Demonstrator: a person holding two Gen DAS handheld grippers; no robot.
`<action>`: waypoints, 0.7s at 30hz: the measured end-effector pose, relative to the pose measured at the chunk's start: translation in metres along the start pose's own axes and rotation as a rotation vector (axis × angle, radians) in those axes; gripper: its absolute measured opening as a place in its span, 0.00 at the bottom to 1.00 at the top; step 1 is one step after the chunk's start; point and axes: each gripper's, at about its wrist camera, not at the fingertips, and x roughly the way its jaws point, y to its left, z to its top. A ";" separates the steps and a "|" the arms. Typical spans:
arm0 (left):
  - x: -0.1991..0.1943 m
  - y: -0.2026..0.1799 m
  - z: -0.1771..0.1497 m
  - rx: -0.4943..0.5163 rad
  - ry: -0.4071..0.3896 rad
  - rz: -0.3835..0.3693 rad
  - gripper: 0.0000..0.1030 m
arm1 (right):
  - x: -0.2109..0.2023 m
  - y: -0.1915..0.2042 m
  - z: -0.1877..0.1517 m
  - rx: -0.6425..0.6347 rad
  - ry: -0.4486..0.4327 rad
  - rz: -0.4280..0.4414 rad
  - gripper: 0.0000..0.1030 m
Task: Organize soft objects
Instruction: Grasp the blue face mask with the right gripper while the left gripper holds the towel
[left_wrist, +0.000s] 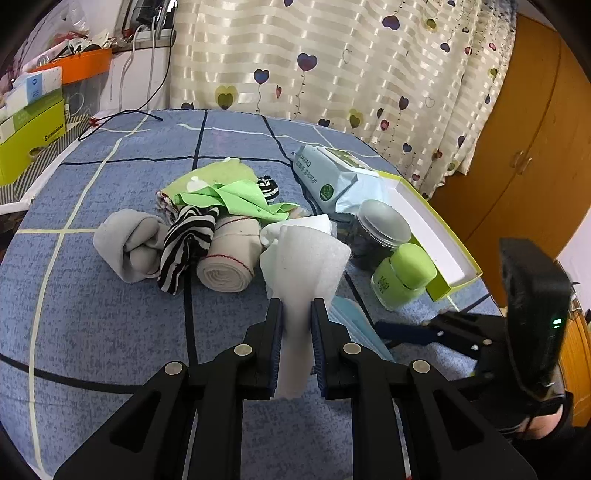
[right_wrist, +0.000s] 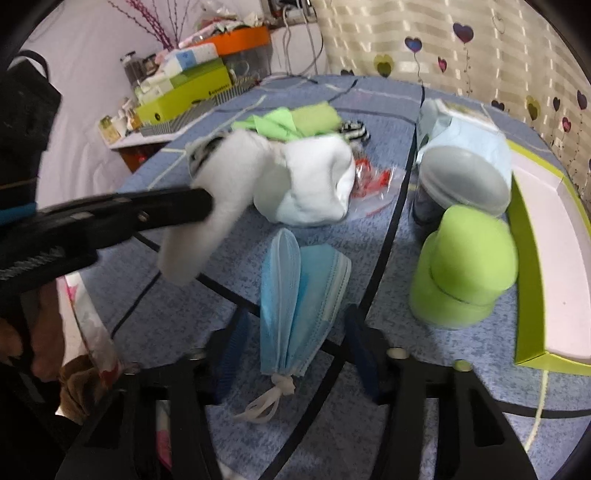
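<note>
My left gripper (left_wrist: 297, 306) is shut on a white foam sheet (left_wrist: 304, 266) and holds it above the blue checked bed cover (left_wrist: 110, 314). The sheet also shows in the right wrist view (right_wrist: 218, 206). Behind it lie a grey sock (left_wrist: 129, 243), a striped cloth (left_wrist: 186, 243), a beige bandage roll (left_wrist: 231, 262) and green cloths (left_wrist: 236, 192). My right gripper (right_wrist: 295, 317) is open, its fingers either side of a blue face mask (right_wrist: 295, 295) lying on the cover. A white sock bundle (right_wrist: 314, 188) lies beyond the mask.
A green jar (right_wrist: 465, 266), a grey-lidded jar (right_wrist: 461, 177), a wipes pack (left_wrist: 325, 177) and an open green-edged box (right_wrist: 546, 258) sit on the right. Boxes and an orange tub (left_wrist: 85, 64) crowd a side table at the left. A wooden wardrobe (left_wrist: 524, 147) stands at the right.
</note>
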 end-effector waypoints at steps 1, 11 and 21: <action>-0.001 0.000 0.000 -0.001 0.000 -0.002 0.16 | 0.002 -0.001 0.000 0.001 0.004 -0.002 0.29; -0.009 -0.007 0.005 -0.008 -0.015 -0.008 0.16 | -0.031 -0.004 0.000 -0.005 -0.088 0.003 0.14; -0.012 -0.055 0.033 0.048 -0.049 -0.030 0.16 | -0.106 -0.049 0.004 0.056 -0.260 -0.069 0.14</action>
